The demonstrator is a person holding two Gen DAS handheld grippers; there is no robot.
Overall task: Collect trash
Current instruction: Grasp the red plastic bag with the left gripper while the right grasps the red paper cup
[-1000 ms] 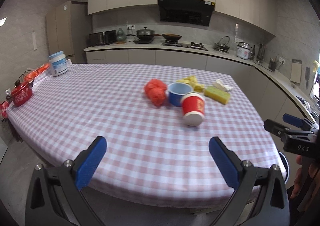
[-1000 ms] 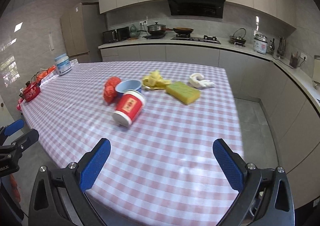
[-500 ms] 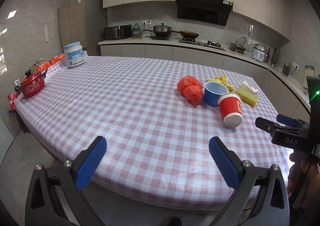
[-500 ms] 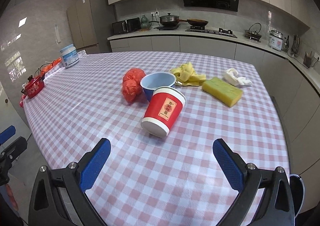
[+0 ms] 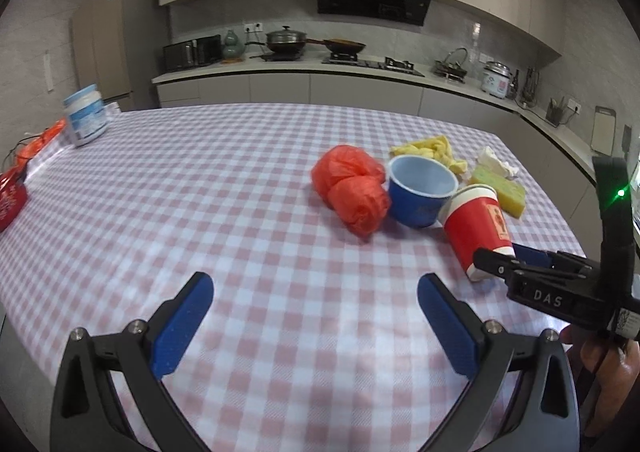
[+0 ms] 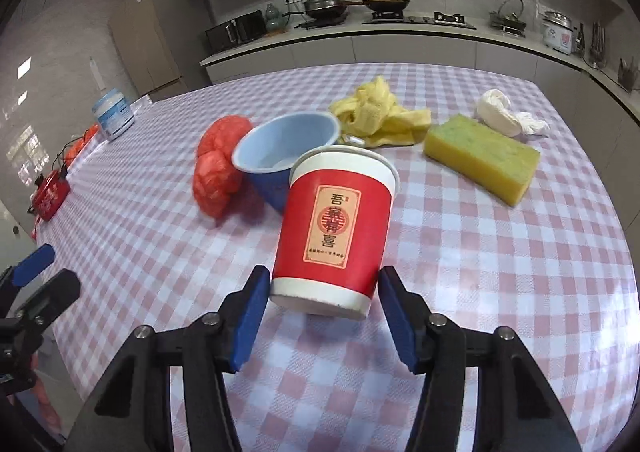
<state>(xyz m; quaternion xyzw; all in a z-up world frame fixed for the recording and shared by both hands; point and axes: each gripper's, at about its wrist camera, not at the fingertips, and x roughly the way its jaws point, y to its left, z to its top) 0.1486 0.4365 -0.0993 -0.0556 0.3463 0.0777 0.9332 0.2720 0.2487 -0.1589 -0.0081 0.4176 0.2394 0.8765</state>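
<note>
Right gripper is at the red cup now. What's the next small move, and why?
Probably close the right gripper on the red paper cup. Its base already sits between the blue fingers, with a slight gap showing beside the right one, so nothing is gripped yet. The cup leans against the blue cup.

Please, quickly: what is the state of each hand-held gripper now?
Left hand-held gripper: open, holding nothing.
Right hand-held gripper: open around the red paper cup, not clamped yet.
</note>
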